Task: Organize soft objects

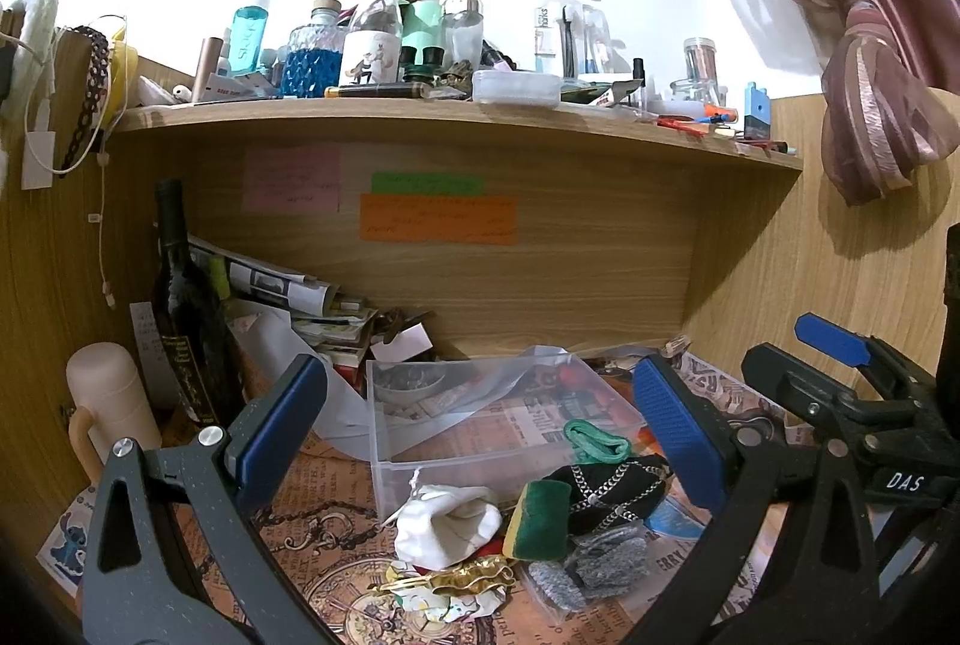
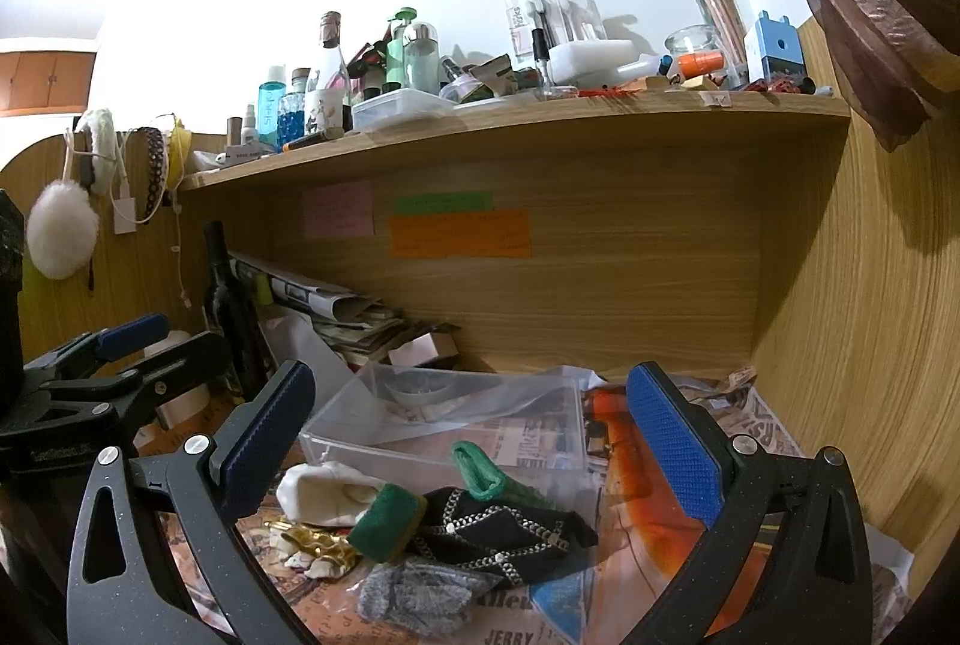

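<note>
Both tools hover over the bench (image 1: pixel 312 543), empty. The left hand-held gripper (image 1: pixel 480 435) has its jaws spread wide, as does the right hand-held gripper (image 2: pixel 474 441). The soft pile lies at six o'clock of the clear plastic box (image 1: pixel 384 441): white cloth (image 1: pixel 444 525), green sponge (image 1: pixel 537 522), black chained pouch (image 1: pixel 612 495), grey knit (image 1: pixel 606 555). A green band (image 1: pixel 594 441) rests just behind the pouch, at the box's open front.

Writing on the 3 sticky notes (image 1: pixel 440 218) is too blurred to read.
</note>
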`<action>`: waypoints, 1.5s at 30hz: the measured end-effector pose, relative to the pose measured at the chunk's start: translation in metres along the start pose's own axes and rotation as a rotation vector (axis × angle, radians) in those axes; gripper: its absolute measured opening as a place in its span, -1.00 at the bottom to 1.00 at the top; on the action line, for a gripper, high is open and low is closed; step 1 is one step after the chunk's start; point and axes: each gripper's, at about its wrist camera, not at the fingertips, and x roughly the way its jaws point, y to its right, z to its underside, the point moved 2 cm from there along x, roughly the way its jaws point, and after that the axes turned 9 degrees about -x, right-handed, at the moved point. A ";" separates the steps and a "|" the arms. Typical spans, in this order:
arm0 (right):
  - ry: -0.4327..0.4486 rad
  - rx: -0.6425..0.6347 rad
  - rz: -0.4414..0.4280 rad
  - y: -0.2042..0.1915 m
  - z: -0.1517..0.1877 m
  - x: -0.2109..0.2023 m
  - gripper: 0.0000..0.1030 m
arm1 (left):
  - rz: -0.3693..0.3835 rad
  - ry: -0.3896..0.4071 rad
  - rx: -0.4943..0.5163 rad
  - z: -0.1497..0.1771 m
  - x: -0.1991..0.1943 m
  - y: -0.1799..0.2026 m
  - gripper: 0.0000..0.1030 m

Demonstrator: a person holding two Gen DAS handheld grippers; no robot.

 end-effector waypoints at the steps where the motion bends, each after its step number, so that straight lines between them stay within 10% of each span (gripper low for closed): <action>1: 0.001 0.002 0.000 0.001 0.001 -0.001 1.00 | 0.001 0.001 0.001 0.000 -0.001 0.000 1.00; 22: -0.006 0.006 0.001 0.001 0.002 0.000 1.00 | 0.008 -0.020 -0.005 0.003 0.003 0.001 1.00; 37: -0.273 0.000 -0.008 0.015 0.067 0.046 0.99 | -0.004 -0.290 -0.054 0.062 0.054 -0.028 1.00; 45: -0.378 0.022 -0.066 0.026 0.088 0.068 0.57 | -0.058 -0.412 -0.091 0.088 0.086 -0.055 0.60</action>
